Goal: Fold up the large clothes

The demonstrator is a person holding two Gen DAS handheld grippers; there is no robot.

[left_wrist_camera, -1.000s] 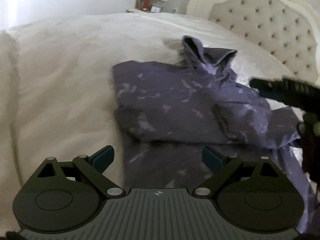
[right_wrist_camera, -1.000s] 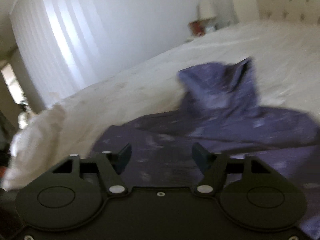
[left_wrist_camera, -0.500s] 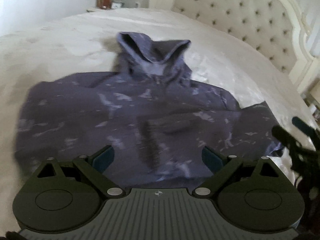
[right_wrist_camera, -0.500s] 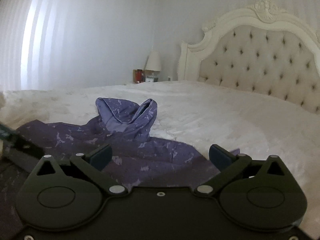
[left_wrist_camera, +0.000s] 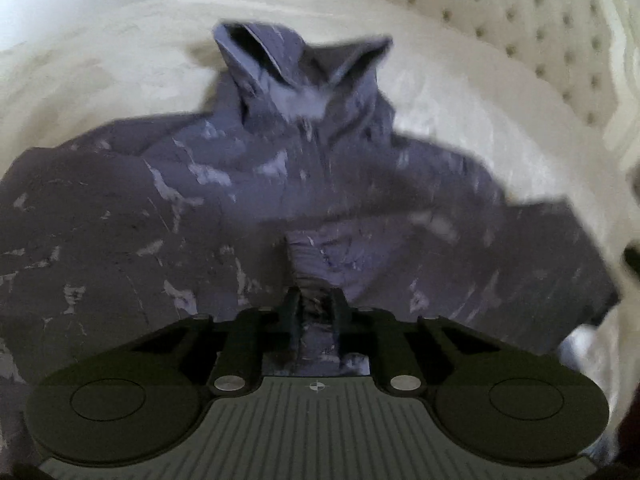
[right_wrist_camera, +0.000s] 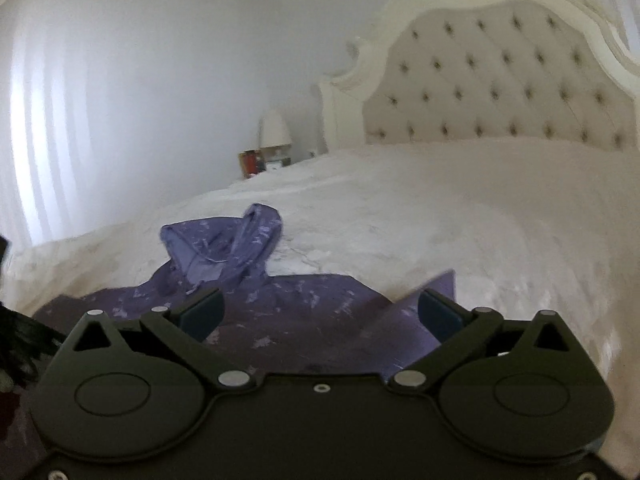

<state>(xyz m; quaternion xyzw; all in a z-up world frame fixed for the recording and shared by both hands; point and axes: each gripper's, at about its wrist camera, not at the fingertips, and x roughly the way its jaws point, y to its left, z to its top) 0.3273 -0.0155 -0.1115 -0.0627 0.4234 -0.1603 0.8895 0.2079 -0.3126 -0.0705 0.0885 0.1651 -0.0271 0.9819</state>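
Observation:
A purple hoodie [left_wrist_camera: 248, 208] with pale streaks lies spread on the white bed [left_wrist_camera: 460, 112], its hood [left_wrist_camera: 296, 64] pointing away from me. My left gripper [left_wrist_camera: 314, 312] is closing its jaws on a bunched fold of the hoodie's near edge, and the pads press the cloth. In the right wrist view the hoodie [right_wrist_camera: 288, 308] lies below and ahead, with the hood [right_wrist_camera: 228, 248] standing up. My right gripper [right_wrist_camera: 320, 314] hangs open over the hoodie's right part with nothing gripped between its fingers.
A cream tufted headboard [right_wrist_camera: 500, 80] stands at the back right. A nightstand with a lamp [right_wrist_camera: 274, 130] and a red object [right_wrist_camera: 249, 162] sits beside it. The bedspread [right_wrist_camera: 460, 220] stretches wide to the right of the hoodie.
The left gripper's jaws have gone from wide apart to nipped on a fold of the hoodie's near edge. The right gripper has swung right, toward the headboard, and opened wider.

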